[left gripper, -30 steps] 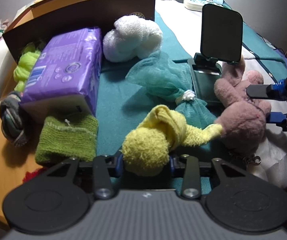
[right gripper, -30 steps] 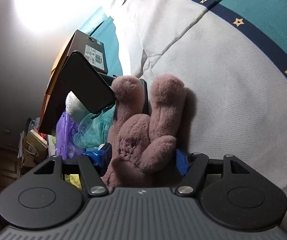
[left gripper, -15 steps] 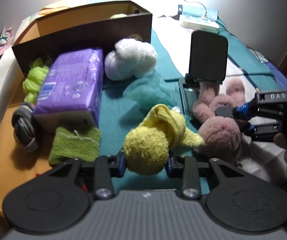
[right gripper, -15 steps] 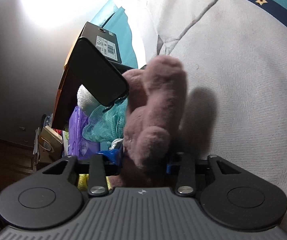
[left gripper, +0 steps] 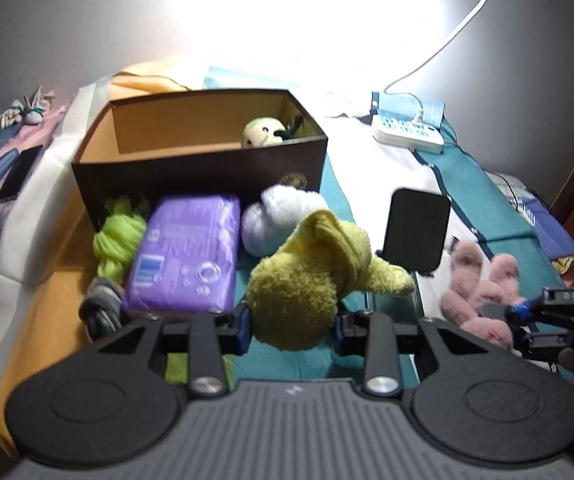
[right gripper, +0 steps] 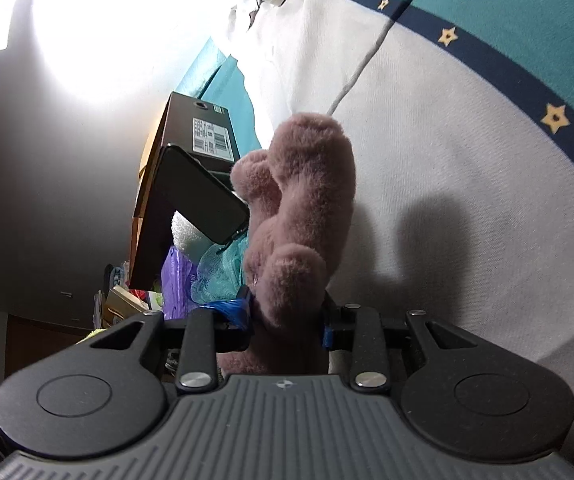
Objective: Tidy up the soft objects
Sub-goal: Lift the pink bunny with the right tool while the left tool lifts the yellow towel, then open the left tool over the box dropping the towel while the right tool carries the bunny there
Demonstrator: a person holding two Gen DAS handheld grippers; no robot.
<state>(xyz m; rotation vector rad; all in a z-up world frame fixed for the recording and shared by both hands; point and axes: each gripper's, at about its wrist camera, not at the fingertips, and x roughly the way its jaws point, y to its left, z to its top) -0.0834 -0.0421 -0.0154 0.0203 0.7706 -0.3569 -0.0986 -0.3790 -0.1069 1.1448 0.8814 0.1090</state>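
The left gripper (left gripper: pixel 291 326) holds the yellow towel toy (left gripper: pixel 307 280) between its blue pads, closed on its round fuzzy end. Compared with one second ago, this toy is lifted off the teal bed cover (left gripper: pixel 287 356); before, it was lying there next to the pink plush. Now the open brown box (left gripper: pixel 207 152) is seen from higher, and a small green plush (left gripper: pixel 261 132) is visible inside it.

The right gripper (right gripper: pixel 287 320) has also changed. One second ago its jaws stood wide around the pink plush toy (right gripper: pixel 299 216); now they are closed on its body, and the fur bulges between the pads. In the left wrist view the pink toy is low on the bed beside the black phone stand (left gripper: pixel 417 234); whether it is clear of the bed I cannot tell.

The purple pack (left gripper: pixel 187 256), the lime green yarn (left gripper: pixel 117 236) and the white fluffy ball (left gripper: pixel 279 216) lie in front of the box.

I judge that both soft toys are now secured, and the next step is probably carrying them to the box.
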